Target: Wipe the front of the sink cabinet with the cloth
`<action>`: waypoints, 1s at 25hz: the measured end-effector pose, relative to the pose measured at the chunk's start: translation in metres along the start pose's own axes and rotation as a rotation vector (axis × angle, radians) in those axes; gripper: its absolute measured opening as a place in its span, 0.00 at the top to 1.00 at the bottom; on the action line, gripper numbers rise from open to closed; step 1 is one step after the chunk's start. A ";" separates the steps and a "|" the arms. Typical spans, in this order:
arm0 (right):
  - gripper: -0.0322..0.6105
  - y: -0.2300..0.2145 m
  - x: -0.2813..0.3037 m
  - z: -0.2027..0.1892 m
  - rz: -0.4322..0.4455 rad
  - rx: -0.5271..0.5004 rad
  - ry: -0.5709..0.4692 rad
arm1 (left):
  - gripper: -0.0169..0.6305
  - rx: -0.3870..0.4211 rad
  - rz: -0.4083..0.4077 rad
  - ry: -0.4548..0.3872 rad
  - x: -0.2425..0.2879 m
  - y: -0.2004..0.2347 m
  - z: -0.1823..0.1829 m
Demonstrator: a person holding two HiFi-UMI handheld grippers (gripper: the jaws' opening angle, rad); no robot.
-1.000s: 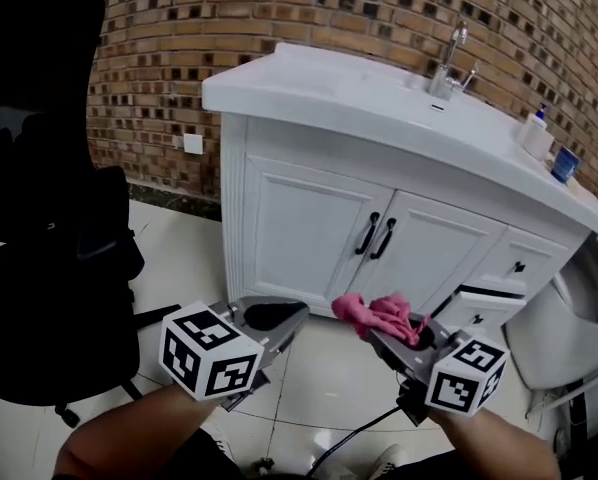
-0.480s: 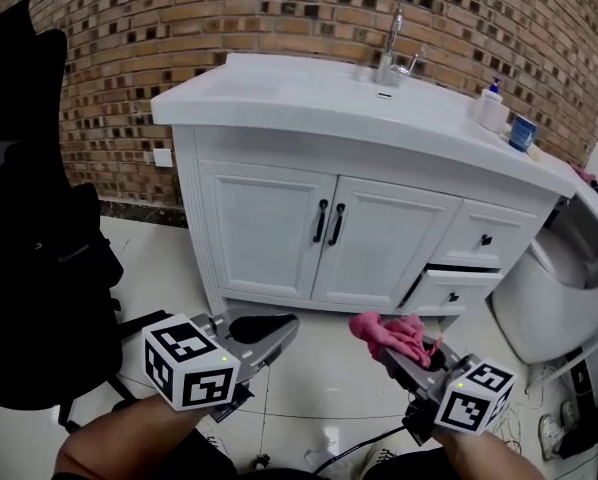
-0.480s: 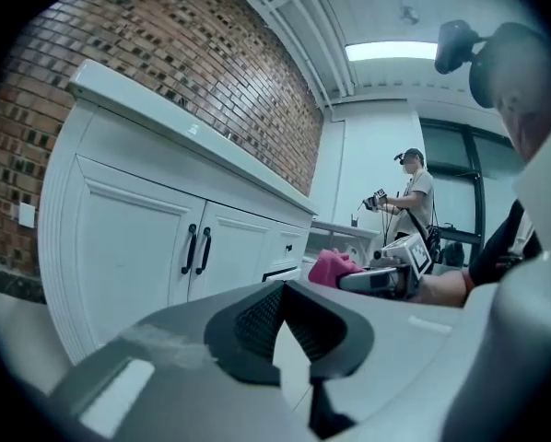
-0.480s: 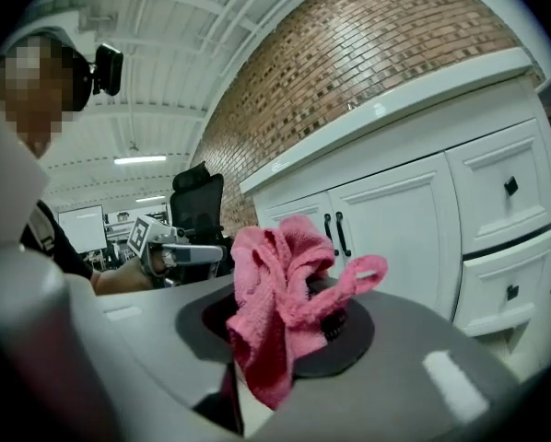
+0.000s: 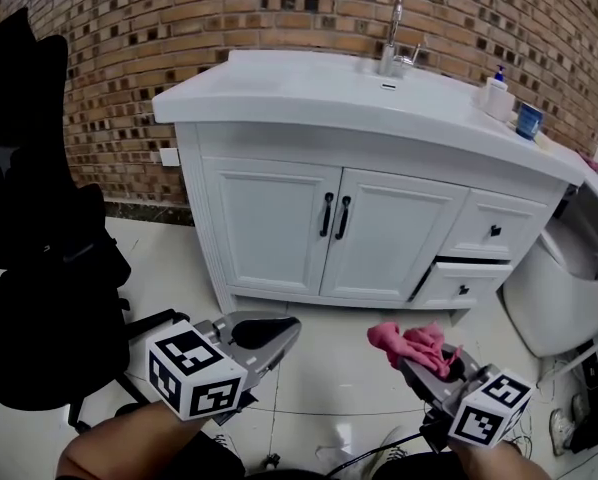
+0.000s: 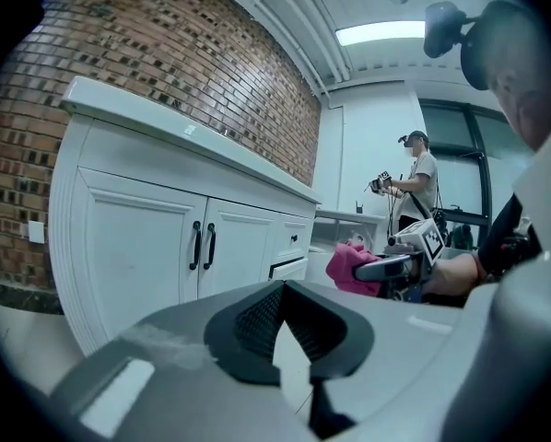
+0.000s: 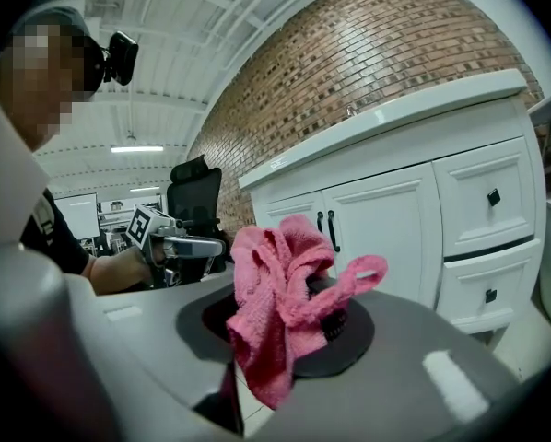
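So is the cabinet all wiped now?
Not yet. Done: the right gripper is shut on the pink cloth. In hand: it hangs low over the floor, apart from the cabinet; the left gripper is empty. Left: all the wiping of the doors and drawers.

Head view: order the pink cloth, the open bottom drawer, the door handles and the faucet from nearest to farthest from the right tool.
1. Pink cloth, gripped in the right tool itself.
2. Open bottom drawer, low on the cabinet's right side.
3. Door handles, at the middle doors, higher up.
4. Faucet, on top, at the back wall.
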State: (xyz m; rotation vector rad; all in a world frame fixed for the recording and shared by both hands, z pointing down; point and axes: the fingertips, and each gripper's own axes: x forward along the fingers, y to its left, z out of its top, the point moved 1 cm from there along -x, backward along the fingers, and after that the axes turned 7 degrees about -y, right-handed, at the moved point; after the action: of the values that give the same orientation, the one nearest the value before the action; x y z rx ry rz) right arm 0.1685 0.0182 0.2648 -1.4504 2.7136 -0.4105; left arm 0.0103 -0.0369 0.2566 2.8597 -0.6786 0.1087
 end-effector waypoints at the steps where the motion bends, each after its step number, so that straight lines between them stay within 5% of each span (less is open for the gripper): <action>1: 0.78 -0.001 -0.001 -0.001 -0.003 0.001 0.002 | 0.97 -0.002 0.002 -0.001 -0.001 0.000 0.000; 25: 0.78 0.003 0.005 -0.003 -0.007 0.001 0.010 | 0.97 -0.020 -0.011 -0.045 -0.003 -0.002 0.006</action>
State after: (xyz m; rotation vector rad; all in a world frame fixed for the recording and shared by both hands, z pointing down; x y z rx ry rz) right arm 0.1625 0.0169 0.2676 -1.4625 2.7162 -0.4213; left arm 0.0082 -0.0351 0.2495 2.8543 -0.6692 0.0354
